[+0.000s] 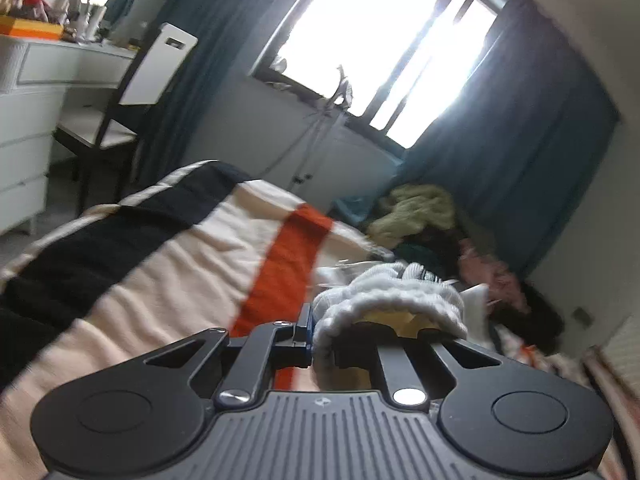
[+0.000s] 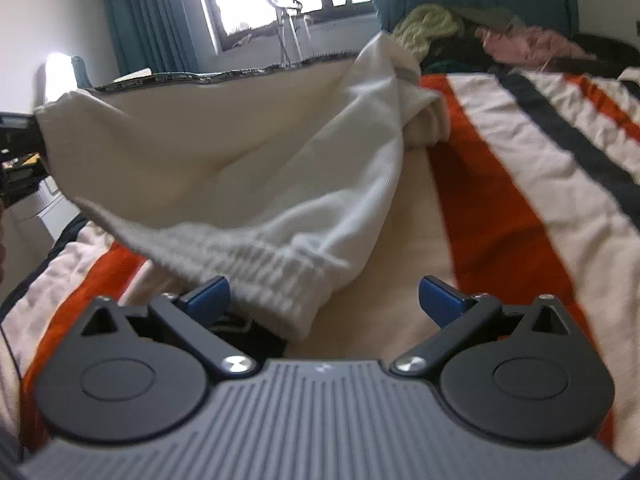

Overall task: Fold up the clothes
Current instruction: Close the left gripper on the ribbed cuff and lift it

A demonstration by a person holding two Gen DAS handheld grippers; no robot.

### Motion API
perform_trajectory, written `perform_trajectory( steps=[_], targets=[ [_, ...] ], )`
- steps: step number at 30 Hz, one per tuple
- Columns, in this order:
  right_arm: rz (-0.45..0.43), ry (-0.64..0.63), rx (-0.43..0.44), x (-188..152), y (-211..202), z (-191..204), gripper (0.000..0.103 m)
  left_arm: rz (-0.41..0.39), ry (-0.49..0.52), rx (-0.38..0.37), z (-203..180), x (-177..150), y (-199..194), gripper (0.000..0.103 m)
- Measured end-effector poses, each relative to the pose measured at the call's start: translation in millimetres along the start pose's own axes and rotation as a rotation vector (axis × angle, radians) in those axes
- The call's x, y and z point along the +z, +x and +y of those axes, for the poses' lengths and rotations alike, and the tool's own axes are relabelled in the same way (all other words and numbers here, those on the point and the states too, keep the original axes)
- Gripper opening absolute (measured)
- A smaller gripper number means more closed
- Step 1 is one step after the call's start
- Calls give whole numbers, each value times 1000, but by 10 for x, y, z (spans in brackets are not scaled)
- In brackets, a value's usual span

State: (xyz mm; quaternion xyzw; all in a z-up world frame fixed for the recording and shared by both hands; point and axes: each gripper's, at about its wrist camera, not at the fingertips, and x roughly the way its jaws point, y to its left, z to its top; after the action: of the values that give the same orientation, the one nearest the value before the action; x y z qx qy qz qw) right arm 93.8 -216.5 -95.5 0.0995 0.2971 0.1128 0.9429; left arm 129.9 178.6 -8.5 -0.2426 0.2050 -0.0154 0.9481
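A white knit garment with a ribbed hem (image 2: 256, 184) is stretched above the striped bed. My left gripper (image 1: 360, 332) is shut on its ribbed edge (image 1: 388, 300), which bunches over the fingers; the gripper also shows at the left edge of the right wrist view (image 2: 20, 148), holding the garment's far corner. My right gripper (image 2: 324, 296) is open, its blue fingertips (image 2: 440, 296) wide apart. The ribbed hem (image 2: 272, 276) drapes against the left fingertip and is not clamped.
The bed cover (image 1: 160, 280) has cream, orange and black stripes. A pile of other clothes (image 1: 424, 212) lies at the bed's far end by blue curtains (image 1: 520, 140). A chair (image 1: 132, 92) and a white dresser (image 1: 28, 120) stand to the left.
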Motion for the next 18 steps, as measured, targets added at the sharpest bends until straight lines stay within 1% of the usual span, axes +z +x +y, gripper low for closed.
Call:
perform_trajectory(
  steps=[1, 4, 7, 8, 10, 11, 13, 16, 18],
  targets=[
    [14, 9, 5, -10, 39, 6, 103, 12, 1, 15, 44, 17, 49, 10],
    [38, 15, 12, -18, 118, 38, 100, 48, -39, 32, 141, 18, 167, 10],
    [34, -11, -14, -23, 149, 30, 99, 54, -27, 49, 190, -7, 216, 10],
    [39, -24, -31, -43, 161, 61, 97, 58, -27, 56, 203, -17, 245, 10],
    [61, -46, -53, -52, 199, 88, 84, 75, -44, 64, 260, -24, 313, 11],
    [72, -53, -62, -53, 222, 95, 82, 84, -52, 68, 289, -25, 350, 11],
    [45, 0, -76, -36, 210, 32, 80, 99, -59, 76, 320, -42, 375, 12],
    [-64, 90, -60, 30, 153, -60, 77, 112, -63, 99, 313, -50, 373, 13],
    [-126, 87, -27, 66, 176, -44, 77, 114, -56, 111, 289, -52, 352, 13]
  ],
)
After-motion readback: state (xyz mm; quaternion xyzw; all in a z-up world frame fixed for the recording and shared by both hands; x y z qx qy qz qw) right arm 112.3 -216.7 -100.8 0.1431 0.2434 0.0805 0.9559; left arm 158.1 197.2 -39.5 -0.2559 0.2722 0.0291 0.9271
